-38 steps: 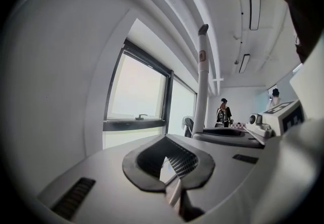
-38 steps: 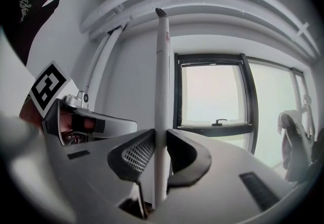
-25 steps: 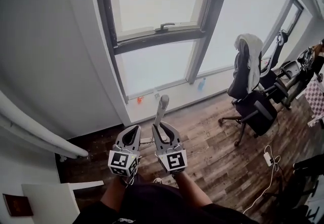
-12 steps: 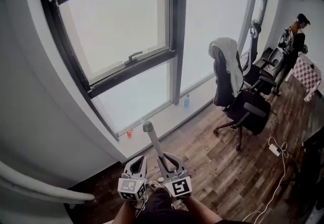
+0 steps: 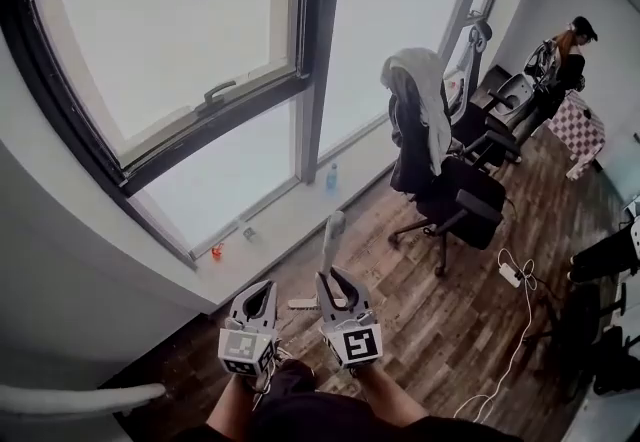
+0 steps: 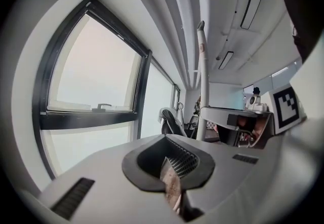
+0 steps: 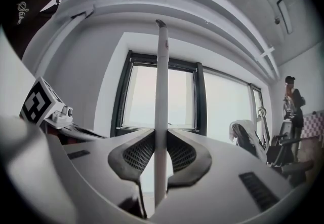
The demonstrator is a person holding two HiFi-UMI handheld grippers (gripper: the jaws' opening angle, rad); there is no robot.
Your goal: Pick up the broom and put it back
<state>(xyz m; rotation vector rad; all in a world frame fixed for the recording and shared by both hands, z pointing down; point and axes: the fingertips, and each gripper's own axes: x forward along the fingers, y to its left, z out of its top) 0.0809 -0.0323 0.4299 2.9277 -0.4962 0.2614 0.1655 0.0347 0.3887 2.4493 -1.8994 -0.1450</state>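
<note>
The broom's white handle rises upright from my right gripper, which is shut on it low in the head view. In the right gripper view the handle runs straight up between both ribbed pads of that gripper, and its top end stands against the wall above the window. The broom's head is hidden. My left gripper hangs just left of the right one, apart from the handle, its jaws together with nothing in them. The left gripper view shows the handle to its right.
A large black-framed window with a low sill runs along the left; a small bottle stands on it. A black office chair draped with a white garment stands ahead to the right. A power strip and cable lie on the wood floor. A person stands far right.
Both grippers have travelled together across the room with the broom, and the view has swung. The window has slid left and the chair has come closer. The handle now stands more upright.
</note>
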